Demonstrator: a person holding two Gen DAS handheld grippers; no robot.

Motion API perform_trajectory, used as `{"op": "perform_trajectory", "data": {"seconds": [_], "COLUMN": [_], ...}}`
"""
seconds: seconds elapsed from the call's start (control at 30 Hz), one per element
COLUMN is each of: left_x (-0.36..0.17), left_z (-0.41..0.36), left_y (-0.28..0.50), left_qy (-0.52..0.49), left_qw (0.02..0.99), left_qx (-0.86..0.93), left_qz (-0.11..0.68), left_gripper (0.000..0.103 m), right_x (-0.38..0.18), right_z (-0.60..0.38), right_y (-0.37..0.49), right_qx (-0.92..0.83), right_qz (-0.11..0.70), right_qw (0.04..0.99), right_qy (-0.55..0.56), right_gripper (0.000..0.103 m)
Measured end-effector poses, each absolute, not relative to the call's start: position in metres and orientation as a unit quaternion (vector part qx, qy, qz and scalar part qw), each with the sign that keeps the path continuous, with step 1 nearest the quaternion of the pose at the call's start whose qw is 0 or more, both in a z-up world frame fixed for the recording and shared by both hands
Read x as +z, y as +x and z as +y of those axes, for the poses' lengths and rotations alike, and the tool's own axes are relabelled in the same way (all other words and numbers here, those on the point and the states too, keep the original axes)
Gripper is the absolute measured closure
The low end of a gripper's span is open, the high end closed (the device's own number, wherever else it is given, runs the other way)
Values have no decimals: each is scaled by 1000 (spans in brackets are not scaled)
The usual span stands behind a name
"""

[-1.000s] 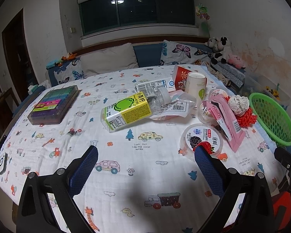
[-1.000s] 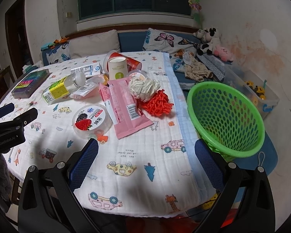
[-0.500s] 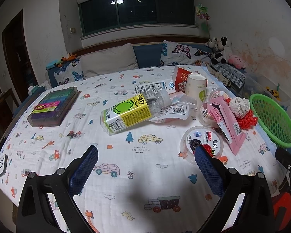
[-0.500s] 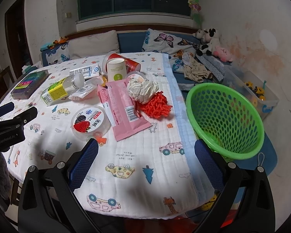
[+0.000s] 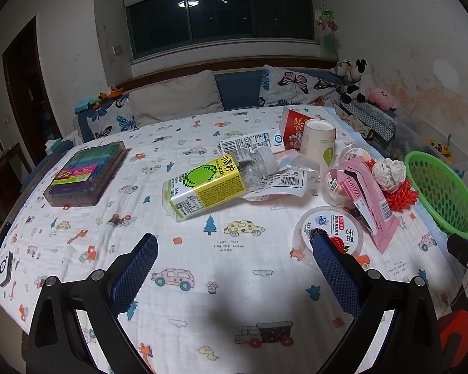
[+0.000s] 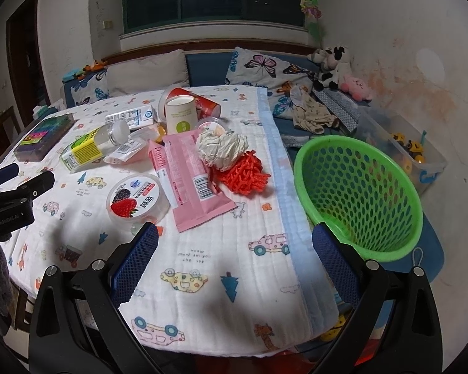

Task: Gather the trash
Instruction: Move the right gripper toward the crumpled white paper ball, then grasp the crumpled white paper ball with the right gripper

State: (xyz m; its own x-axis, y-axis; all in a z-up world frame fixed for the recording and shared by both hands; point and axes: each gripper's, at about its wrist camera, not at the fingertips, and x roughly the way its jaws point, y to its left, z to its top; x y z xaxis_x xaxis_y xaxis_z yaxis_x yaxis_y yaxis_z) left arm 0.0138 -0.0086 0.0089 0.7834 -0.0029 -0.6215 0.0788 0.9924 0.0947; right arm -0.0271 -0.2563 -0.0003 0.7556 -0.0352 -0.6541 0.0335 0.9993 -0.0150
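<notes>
Left wrist view shows us the trash heaped toward the right side of the desk (image 5: pixel 87 249), on its cartoon-print cloth: a plastic bottle (image 5: pixel 212 184) with a yellow and green label lies on its side near the middle, its cap end resting against a clear wrapper (image 5: pixel 284 180) and a flattened white carton (image 5: pixel 249 141). Behind these we see a paper cup (image 5: pixel 317 145) standing mouth down beside a red tub (image 5: pixel 293 127) tipped on its side. To the right a pink wrapper (image 6: pixel 187 177) lies partly over a small clear cup (image 5: pixel 333 184), with a crumpled paper ball (image 6: pixel 221 149) resting on a tangle of orange-red netting (image 6: pixel 243 174). A round yoghurt tub (image 6: pixel 137 201) with a berry lid sits nearest us, touching the pink wrapper's edge. Off the desk's right edge, a green basket (image 6: pixel 362 187) stands tilted and holds nothing we can see. At the far left of the desk lies a dark box of coloured pens (image 5: pixel 84 173), well apart from the trash. Our left gripper (image 5: pixel 234 265) hovers above bare cloth with its fingers spread wide, holding nothing. Our right gripper (image 6: pixel 234 249) hangs over the desk's front right corner, its fingers likewise spread and empty.
</notes>
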Motion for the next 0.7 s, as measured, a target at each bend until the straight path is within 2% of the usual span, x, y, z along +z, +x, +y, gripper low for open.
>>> {"op": "perform_trajectory", "data": {"seconds": [0.47, 0.7], "left_x": [7, 5], "left_z": [-15, -21], "left_y": [30, 39], "left_qy": [64, 65], "left_qw": [941, 938], "left_qx": [-25, -26], "left_qz": [332, 339], "left_gripper": [6, 7], "right_x": [2, 1], "right_z": [-271, -273], "right_y": [-2, 27], "right_qx": [-3, 31], "right_qz": [341, 342], "right_qw": [940, 939], "right_qy": [-6, -13], "right_gripper": [10, 16]}}
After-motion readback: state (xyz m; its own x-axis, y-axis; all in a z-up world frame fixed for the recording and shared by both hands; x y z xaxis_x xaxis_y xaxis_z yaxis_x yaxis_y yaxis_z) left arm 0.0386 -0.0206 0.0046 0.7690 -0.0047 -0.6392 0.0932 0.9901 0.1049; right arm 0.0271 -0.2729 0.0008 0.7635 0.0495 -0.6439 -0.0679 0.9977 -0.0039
